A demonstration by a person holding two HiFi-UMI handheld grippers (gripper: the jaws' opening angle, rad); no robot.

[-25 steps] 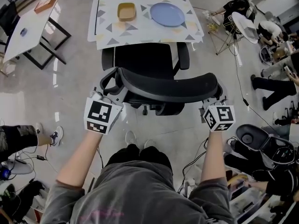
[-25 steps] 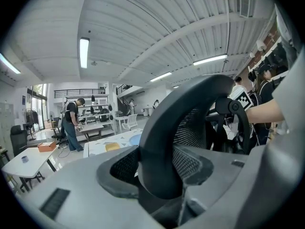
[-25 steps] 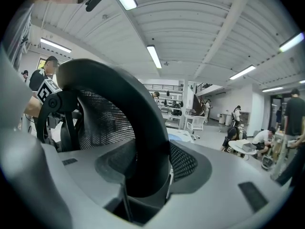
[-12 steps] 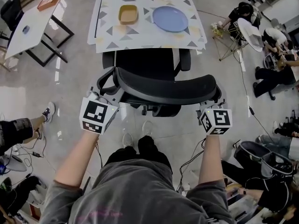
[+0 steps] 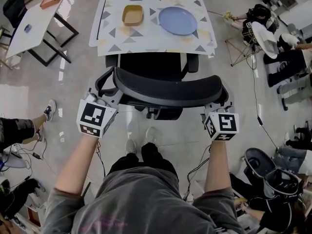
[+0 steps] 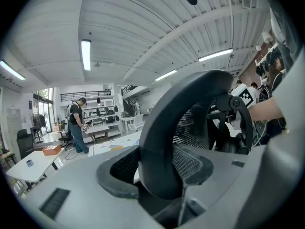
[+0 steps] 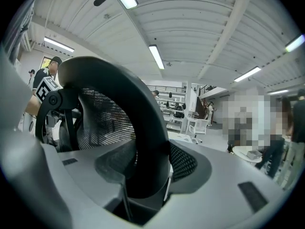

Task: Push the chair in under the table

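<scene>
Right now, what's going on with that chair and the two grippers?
A person holds a gripper in each hand, and both grip the black chair by its backrest. The left gripper is at the backrest's left end and the right gripper at its right end, with the jaws closed on the rim. The chair faces a table carrying a yellow bowl and a blue plate. Most of the seat shows in front of the table's near edge, so the chair is not yet tucked under.

Ahead of the chair [image 5: 168, 89], passage is closed off by the table [image 5: 111, 35], which overhangs its front. Bare floor [image 5: 73, 84] is left open at the chair's left; at its right, room is narrowed by people's legs [image 5: 288, 65].
</scene>
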